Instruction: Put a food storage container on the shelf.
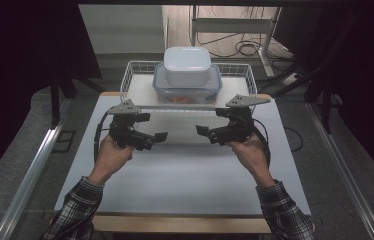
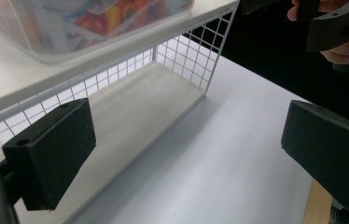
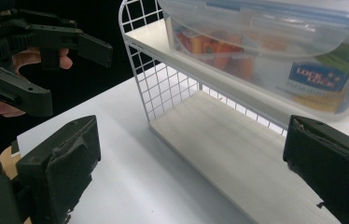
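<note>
While I am watching from the high view, one white table (image 1: 185, 175) is taking up most of the scene, and one white wire rack (image 1: 135, 75) with two wooden shelves is standing at its far edge. On the rack's upper shelf I am counting two containers stacked: one clear container with a blue-rimmed lid (image 1: 187, 90), holding orange and red contents, and one smaller white opaque box (image 1: 187, 65) sitting on top of it. The lower shelf is lying open under them in both gripper views. In front of the rack I am holding two grippers above the table, near its front rail but not touching it, and well apart from each other. The left gripper (image 1: 161, 136) is pointing inward toward the right one, its two black jaws spread wide with nothing between them; in the left gripper view they are framing the lower shelf (image 2: 130, 107). The right gripper (image 1: 201, 130) is mirroring it, its two jaws likewise spread and gripping nothing, and in the right gripper view they are bracketing the rack below the clear container (image 3: 275, 51).
</note>
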{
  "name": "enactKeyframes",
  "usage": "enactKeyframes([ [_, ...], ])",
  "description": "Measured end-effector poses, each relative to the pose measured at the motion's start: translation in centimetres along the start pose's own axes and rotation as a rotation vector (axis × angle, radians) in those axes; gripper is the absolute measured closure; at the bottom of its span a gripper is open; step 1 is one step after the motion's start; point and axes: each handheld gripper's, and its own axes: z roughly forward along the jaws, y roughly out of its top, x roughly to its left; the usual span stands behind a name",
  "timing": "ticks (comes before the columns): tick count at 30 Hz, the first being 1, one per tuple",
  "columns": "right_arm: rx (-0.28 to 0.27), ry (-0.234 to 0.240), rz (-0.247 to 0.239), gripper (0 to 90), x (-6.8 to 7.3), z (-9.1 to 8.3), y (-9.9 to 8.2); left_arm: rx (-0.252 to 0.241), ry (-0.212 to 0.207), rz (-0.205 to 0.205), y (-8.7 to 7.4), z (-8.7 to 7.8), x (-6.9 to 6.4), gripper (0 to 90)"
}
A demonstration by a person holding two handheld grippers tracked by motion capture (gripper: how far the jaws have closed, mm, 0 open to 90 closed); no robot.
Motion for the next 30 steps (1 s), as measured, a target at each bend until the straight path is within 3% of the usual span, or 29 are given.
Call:
enactKeyframes([
  [5, 0.007, -0.005, -0.004, 3.8, 0.2, -0.2, -0.9, 0.005, 0.012, 0.022, -0.9, 0.2, -0.5, 2.3],
  [14, 0.014, 0.016, -0.004, 2.4, 0.5, -0.2, -2.5, 0.003, 0.022, 0.019, -2.8, 0.5, -0.8, 2.3],
  [30, 0.029, 0.008, -0.018, 1.1, 0.6, -0.1, -5.8, 0.046, 0.032, 0.042, -6.3, 1.7, -2.0, 2.3],
])
